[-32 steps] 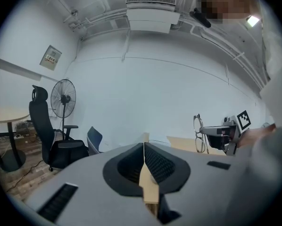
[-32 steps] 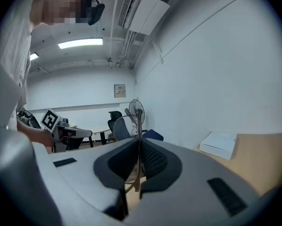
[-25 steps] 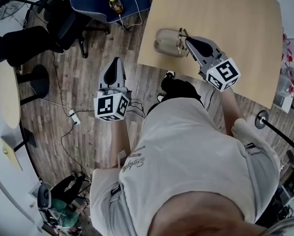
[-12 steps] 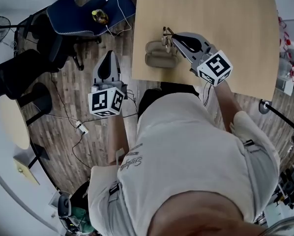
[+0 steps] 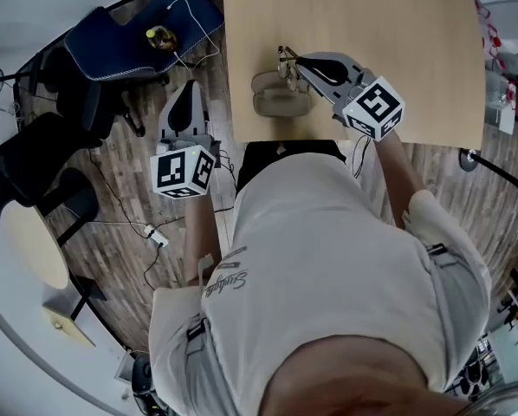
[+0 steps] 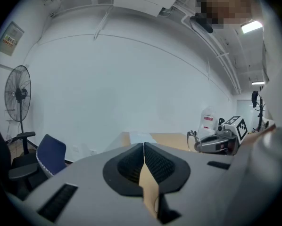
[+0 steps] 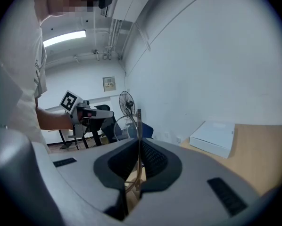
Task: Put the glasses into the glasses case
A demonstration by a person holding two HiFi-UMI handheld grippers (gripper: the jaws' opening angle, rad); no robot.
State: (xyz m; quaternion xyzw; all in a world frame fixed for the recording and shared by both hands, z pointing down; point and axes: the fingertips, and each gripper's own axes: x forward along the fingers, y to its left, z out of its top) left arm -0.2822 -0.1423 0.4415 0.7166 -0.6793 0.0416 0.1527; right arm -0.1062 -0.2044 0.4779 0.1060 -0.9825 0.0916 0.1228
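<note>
The open beige glasses case [image 5: 278, 104] lies near the front left corner of the wooden table [image 5: 415, 59]. My right gripper [image 5: 299, 61] is shut on the thin-framed glasses [image 5: 285, 66] and holds them just over the case's far side. In the right gripper view the glasses [image 7: 137, 121] stand upright between the closed pads. My left gripper [image 5: 191, 85] hangs over the floor, off the table's left edge, shut with nothing in it. The left gripper view shows its jaws [image 6: 144, 146] closed, with the right gripper [image 6: 221, 142] and the glasses [image 6: 194, 138] off to the right.
A white flat box [image 7: 211, 138] lies at the table's far edge. A blue chair [image 5: 146, 29], black office chairs [image 5: 34, 159] and cables [image 5: 155, 232] are on the wooden floor to the left. A standing fan [image 6: 19, 95] is by the wall.
The right gripper has carried the glasses from the case's right end to over its middle. The left gripper has come closer to the table's left edge.
</note>
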